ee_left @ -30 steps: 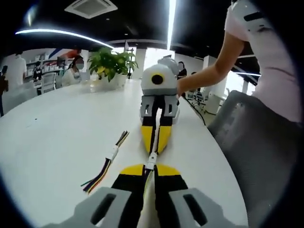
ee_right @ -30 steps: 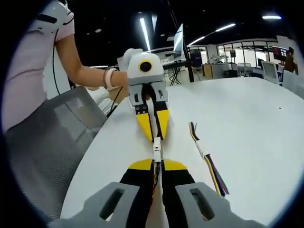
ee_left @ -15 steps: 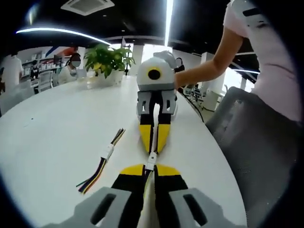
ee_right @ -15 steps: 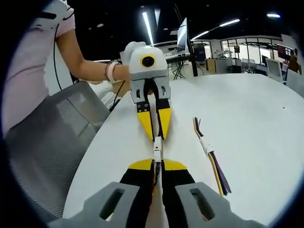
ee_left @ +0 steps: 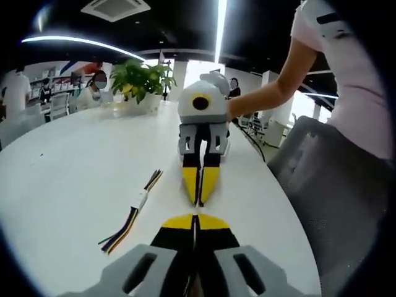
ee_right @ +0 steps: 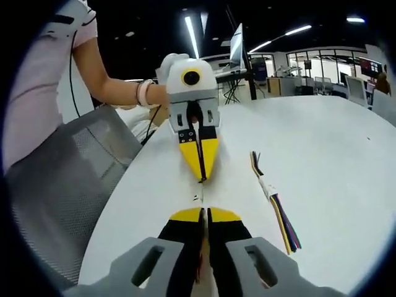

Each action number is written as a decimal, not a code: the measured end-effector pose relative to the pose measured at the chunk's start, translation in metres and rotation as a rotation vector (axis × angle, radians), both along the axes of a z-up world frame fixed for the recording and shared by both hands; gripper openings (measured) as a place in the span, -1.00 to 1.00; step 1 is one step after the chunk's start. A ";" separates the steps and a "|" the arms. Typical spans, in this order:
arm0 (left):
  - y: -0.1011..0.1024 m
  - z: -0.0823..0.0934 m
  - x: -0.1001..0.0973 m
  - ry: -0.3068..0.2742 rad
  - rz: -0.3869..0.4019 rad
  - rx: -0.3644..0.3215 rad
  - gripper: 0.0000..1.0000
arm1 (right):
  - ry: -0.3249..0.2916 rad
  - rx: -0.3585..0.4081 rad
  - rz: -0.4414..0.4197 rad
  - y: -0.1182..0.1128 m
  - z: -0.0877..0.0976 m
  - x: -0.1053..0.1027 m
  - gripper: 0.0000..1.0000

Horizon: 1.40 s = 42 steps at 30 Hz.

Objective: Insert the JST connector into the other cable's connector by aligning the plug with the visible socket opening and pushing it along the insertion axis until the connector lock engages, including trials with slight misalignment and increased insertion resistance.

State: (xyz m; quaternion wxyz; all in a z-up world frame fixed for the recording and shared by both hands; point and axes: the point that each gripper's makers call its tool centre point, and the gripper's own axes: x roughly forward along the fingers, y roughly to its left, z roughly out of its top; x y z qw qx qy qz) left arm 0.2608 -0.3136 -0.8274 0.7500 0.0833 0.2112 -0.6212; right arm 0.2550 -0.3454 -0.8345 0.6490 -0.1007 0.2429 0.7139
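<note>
Claws tip to tip over the table [ee_left: 74, 167]: left claw [ee_left: 195, 221] and right claw [ee_right: 205, 215] both narrow, each pinching its cable end; connector [ee_right: 198, 199] barely visible between tips, mating apparently near complete, lock unconfirmed; spare cable [ee_right: 272, 198] lies aside.

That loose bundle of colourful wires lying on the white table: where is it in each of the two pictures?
Left gripper view: the loose wire bundle lies lower left, left of both grippers' yellow tips.
Right gripper view: the same bundle lies right of centre, right of the tips.
Shared landmark: the white table, with the grey chair beside it.
</note>
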 end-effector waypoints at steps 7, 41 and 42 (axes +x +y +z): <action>0.002 0.001 -0.008 -0.002 0.006 0.007 -1.00 | -0.065 0.011 0.017 -0.001 0.001 -0.008 -0.78; 0.001 -0.018 -0.011 -0.122 0.057 0.050 -0.89 | -0.195 0.019 0.009 0.010 -0.015 -0.011 -0.90; 0.001 -0.017 -0.012 -0.125 0.055 0.047 -0.91 | -0.193 0.021 0.005 0.011 -0.015 -0.010 -0.90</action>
